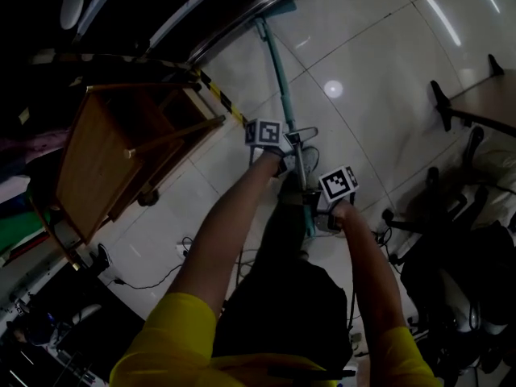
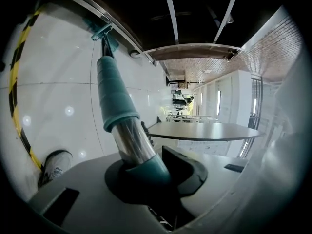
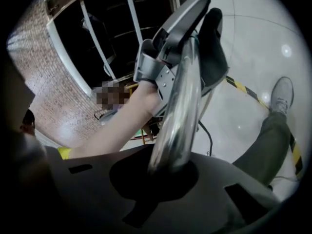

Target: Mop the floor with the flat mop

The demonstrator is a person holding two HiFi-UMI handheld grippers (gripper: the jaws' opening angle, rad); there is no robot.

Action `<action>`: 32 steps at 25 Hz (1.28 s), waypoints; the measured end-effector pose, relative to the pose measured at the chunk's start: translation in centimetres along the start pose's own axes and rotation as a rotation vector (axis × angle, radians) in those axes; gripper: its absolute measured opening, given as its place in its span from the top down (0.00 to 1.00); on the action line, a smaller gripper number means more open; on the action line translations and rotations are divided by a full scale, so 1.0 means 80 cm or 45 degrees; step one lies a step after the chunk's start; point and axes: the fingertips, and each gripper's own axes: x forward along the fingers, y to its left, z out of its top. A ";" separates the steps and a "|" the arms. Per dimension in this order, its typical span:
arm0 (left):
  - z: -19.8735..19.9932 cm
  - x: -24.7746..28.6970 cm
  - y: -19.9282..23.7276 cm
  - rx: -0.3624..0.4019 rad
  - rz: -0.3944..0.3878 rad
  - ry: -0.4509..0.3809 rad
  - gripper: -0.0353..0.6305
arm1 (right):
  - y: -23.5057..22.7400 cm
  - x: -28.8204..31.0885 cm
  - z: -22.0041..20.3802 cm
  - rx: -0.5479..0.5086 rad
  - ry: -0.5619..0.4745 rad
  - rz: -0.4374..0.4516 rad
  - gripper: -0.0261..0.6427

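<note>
As both grip the flat mop handle [image 1: 278,75], left claw [image 2: 146,172] clamped ahead, right claw [image 3: 168,167] behind

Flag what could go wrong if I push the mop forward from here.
The mop head sits at the edge of the floor, so a push may jam it. The loose cable beside you could snag or get wet. A sideways sweep may hit the wooden table on the left.
</note>
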 end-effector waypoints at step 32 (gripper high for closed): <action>-0.362 -0.019 -0.119 -0.304 -0.005 0.369 0.82 | 0.082 -0.023 -0.331 0.260 -0.095 0.062 0.94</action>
